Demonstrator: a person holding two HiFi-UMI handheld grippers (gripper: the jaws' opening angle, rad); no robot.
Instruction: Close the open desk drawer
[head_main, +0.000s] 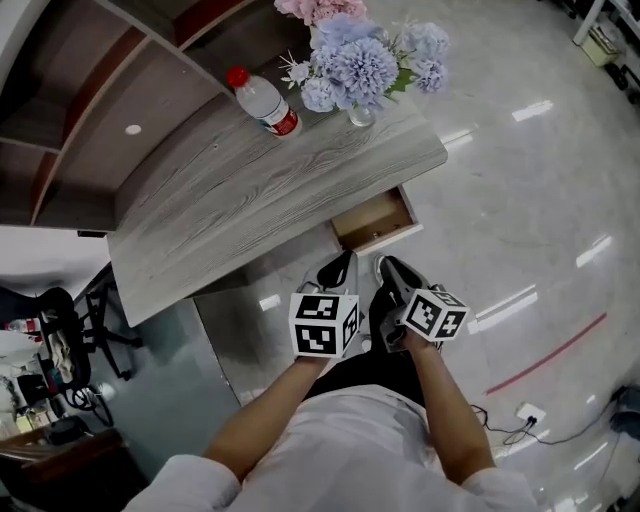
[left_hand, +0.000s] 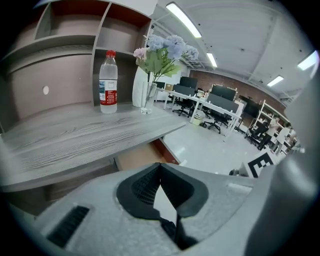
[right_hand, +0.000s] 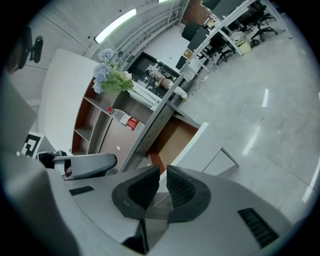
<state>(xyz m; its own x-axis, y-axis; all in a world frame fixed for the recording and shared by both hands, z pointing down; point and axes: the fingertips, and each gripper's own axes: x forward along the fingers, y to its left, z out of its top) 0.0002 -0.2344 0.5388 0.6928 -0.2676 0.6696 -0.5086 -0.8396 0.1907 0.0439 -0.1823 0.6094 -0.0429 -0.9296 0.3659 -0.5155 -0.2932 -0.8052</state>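
Observation:
The grey wood desk (head_main: 250, 200) has one open drawer (head_main: 375, 222) under its right end, with a brown inside and a white front. Both grippers hang just in front of it over the floor, apart from it. My left gripper (head_main: 340, 263) is shut and empty; in the left gripper view its pads (left_hand: 160, 167) meet at the tips below the drawer (left_hand: 142, 155). My right gripper (head_main: 384, 265) is shut with nothing in it; in the right gripper view its jaws (right_hand: 163, 175) point at the drawer's white front (right_hand: 200, 145).
A water bottle with a red cap (head_main: 263, 102) and a vase of blue and pink flowers (head_main: 360, 55) stand on the desk's far side. A shelf unit (head_main: 60, 100) rises behind it. An office chair (head_main: 70, 330) is at the left. A red line (head_main: 545, 355) and a cable (head_main: 505, 425) lie on the floor.

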